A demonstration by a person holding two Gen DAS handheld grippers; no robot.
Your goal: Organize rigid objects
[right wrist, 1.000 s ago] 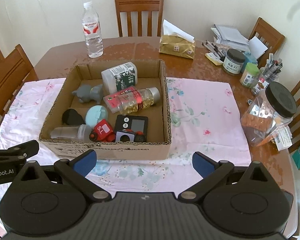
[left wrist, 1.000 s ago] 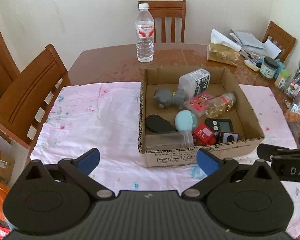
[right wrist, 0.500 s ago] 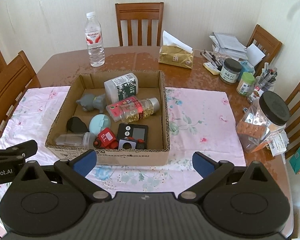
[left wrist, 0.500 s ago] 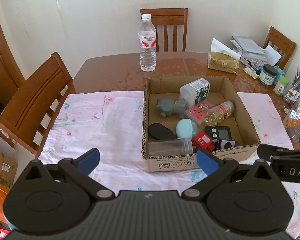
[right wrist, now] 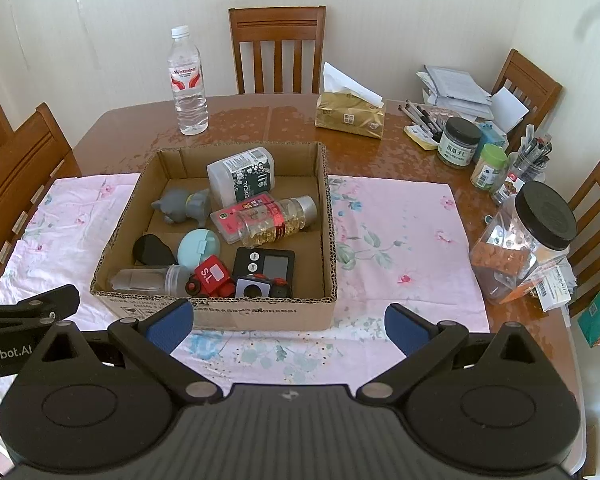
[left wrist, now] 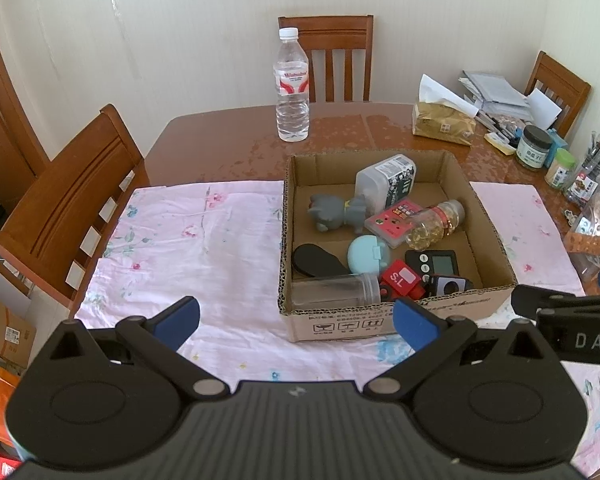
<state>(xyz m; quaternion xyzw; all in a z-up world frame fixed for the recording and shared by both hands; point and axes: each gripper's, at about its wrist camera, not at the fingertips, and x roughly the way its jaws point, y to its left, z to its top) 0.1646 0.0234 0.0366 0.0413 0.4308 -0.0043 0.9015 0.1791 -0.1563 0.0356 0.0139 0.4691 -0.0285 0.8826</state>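
Both the left hand-held gripper (left wrist: pixel 296 322) and right hand-held gripper (right wrist: pixel 288 326) are hovering released, grasping nothing, near the cardboard box (right wrist: pixel 260 318) on the table (right wrist: pixel 380 156).

One cardboard box (right wrist: pixel 236 316) is sitting on the surface (right wrist: pixel 260 116), holding ten loose items. One water bottle (right wrist: pixel 187 84), one tissue pack (right wrist: pixel 350 116) and three lidded jars are standing outside it. Four wooden chairs are showing around the surface.

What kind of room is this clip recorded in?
Most likely a home dining room: a wooden dining table ringed by wooden chairs, a floral tablecloth, and household clutter such as a tissue pack.
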